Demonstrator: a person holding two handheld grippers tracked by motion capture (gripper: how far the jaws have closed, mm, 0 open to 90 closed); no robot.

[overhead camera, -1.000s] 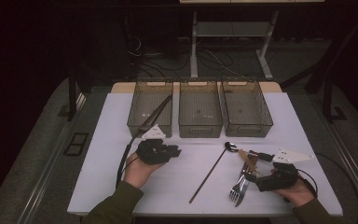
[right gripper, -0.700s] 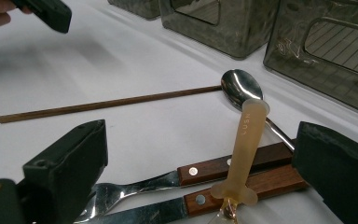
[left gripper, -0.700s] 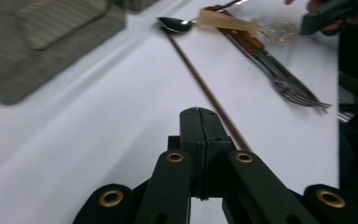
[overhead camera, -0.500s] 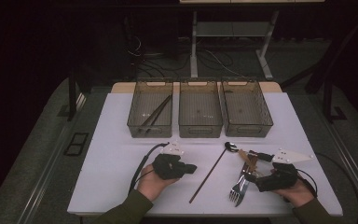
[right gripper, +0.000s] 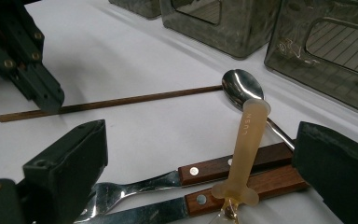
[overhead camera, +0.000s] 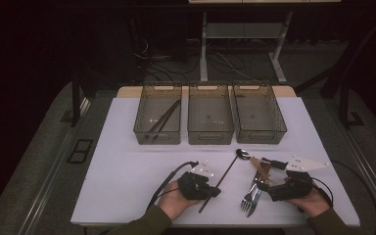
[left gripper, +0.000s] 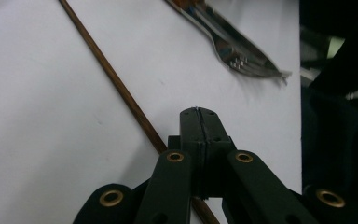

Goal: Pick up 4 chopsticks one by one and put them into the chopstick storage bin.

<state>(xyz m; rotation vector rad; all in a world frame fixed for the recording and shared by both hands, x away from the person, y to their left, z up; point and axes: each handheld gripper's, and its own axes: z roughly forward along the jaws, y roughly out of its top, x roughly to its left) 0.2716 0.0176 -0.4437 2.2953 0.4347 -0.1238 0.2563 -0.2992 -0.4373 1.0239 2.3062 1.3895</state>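
The left gripper (overhead camera: 214, 192) rests at the near edge of the white table (overhead camera: 122, 166), its jaws pressed together with nothing between them. Its tip sits at the lower end of a single brown chopstick (overhead camera: 220, 180), which lies flat and slants up toward a spoon (overhead camera: 243, 154); contact appears likely but cannot be confirmed. The right gripper (right gripper: 200, 172) has its jaws wide apart, straddling a pile of cutlery: two wooden-handled forks (right gripper: 223, 179) and a pale plastic handle (right gripper: 244, 149) lying across them. Three clear bins (overhead camera: 209, 120) stand in a row farther back; the left bin (overhead camera: 157, 120) holds dark sticks.
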